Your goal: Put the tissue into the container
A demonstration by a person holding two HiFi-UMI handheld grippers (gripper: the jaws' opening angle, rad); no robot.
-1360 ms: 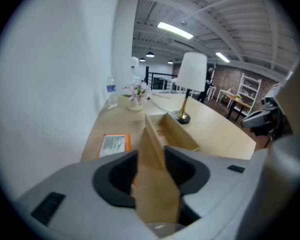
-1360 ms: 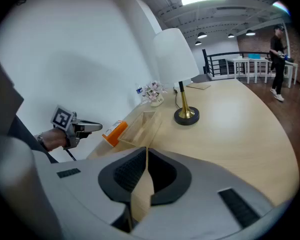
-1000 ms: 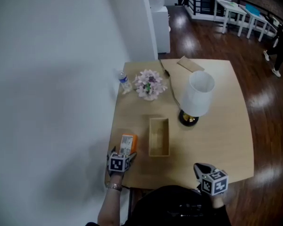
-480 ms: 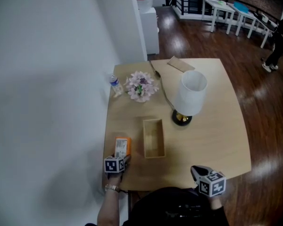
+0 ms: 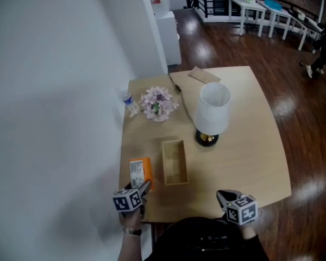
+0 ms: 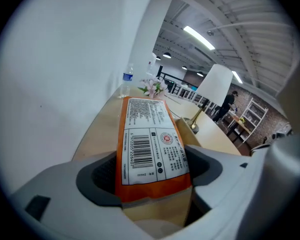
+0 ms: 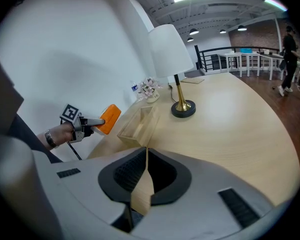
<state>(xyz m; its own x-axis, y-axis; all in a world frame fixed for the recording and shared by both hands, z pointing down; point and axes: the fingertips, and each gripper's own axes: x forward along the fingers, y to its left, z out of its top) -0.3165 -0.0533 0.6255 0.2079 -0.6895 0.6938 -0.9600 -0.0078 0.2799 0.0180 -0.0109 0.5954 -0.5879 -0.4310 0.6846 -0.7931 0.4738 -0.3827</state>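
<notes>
The tissue pack [image 5: 139,173] is orange with a white printed label. It sits at the table's front left, just left of the open wooden container [image 5: 174,161]. My left gripper [image 5: 142,191] has the pack's near end between its jaws, which are closing, with both pads against its sides. In the left gripper view the pack [image 6: 150,144] fills the gap. In the right gripper view the pack [image 7: 109,119] tilts up from the left gripper [image 7: 92,122], beside the container [image 7: 137,124]. My right gripper [image 5: 226,196] hangs at the front edge, shut and empty [image 7: 146,169].
A lamp with a white shade [image 5: 212,113] stands right of the container on a brass base. A flower bunch [image 5: 157,102] and a small water bottle [image 5: 130,103] sit at the back left by the wall. A brown flat packet [image 5: 204,75] lies at the far edge.
The left jaws have closed in on the tissue pack's sides, and that hand has drawn slightly toward the table's front edge. The right gripper has stayed put.
</notes>
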